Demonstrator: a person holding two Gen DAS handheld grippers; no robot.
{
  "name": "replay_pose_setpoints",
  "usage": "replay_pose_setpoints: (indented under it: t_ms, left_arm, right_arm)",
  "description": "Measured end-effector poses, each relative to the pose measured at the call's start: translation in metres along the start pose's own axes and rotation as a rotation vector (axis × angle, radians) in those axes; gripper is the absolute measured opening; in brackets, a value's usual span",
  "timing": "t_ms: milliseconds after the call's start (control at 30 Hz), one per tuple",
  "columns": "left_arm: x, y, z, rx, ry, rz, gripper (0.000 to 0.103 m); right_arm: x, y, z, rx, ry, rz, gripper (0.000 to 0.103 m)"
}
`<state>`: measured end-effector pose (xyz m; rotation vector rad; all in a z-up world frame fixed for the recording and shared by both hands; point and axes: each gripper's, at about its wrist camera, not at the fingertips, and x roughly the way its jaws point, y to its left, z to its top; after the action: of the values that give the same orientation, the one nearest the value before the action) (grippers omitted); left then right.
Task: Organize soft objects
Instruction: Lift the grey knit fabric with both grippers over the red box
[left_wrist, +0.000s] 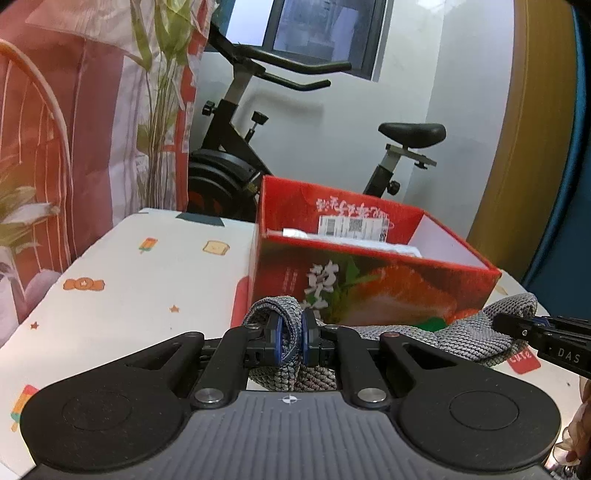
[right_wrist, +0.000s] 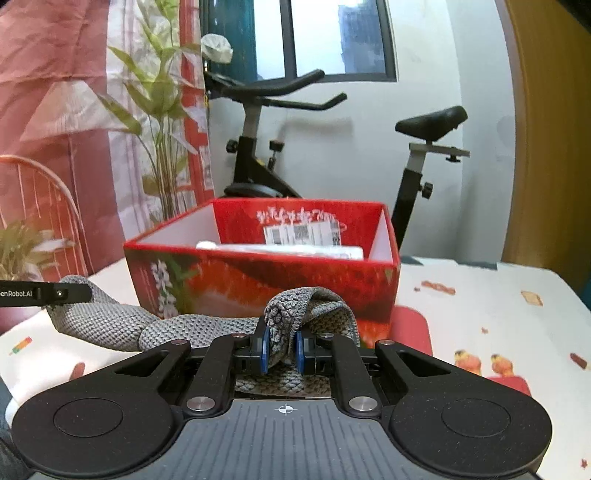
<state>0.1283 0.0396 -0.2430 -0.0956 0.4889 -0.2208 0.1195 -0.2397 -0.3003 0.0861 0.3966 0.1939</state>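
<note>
2 grippers: each pinches one end of the same grey knitted cloth.
Left gripper (left_wrist: 291, 341): jaws pressed together on a folded end of the grey knitted cloth (left_wrist: 458, 338), blue pads against the fabric on both sides.
Right gripper (right_wrist: 282, 349): jaws pressed together on the opposite bunched end of the cloth, which arches over the fingertips.
Cloth position: slung between the 2 grippers, in front of the red box, above the table.
Red box (right_wrist: 280, 282): open-topped, printed with a strawberry picture; white items and a barcode label (right_wrist: 301, 232) show inside.
Table (left_wrist: 147, 291): white cover with small cartoon prints.
Background: black exercise bike (right_wrist: 258, 173) against a white wall, below a window (right_wrist: 332, 37); pink curtain (left_wrist: 92, 110) with leafy plant at left.
</note>
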Motion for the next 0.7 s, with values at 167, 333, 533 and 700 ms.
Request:
replay_pose_setpoints:
  t_ms: [167,333,533,700]
  left_arm:
    - [-0.003,0.0,0.012,-0.008,-0.03,0.001,0.011]
    - [-0.004,-0.001,0.023,-0.008,-0.047,0.008,0.011]
    - [-0.005,-0.001,0.038,-0.014,-0.071,0.003,0.011]
    - [-0.009,-0.001,0.05,-0.053,-0.079,-0.023,0.011]
  right_arm:
    - [0.001,0.001,0.013,0.001,-0.014,0.005,0.012]
    - [0.005,0.002,0.025,-0.004,-0.021,0.008,0.012]
    - [0.008,0.004,0.041,-0.047,-0.045,0.014,0.012]
    - [0.006,0.002,0.058,-0.061,-0.059,0.019,0.012]
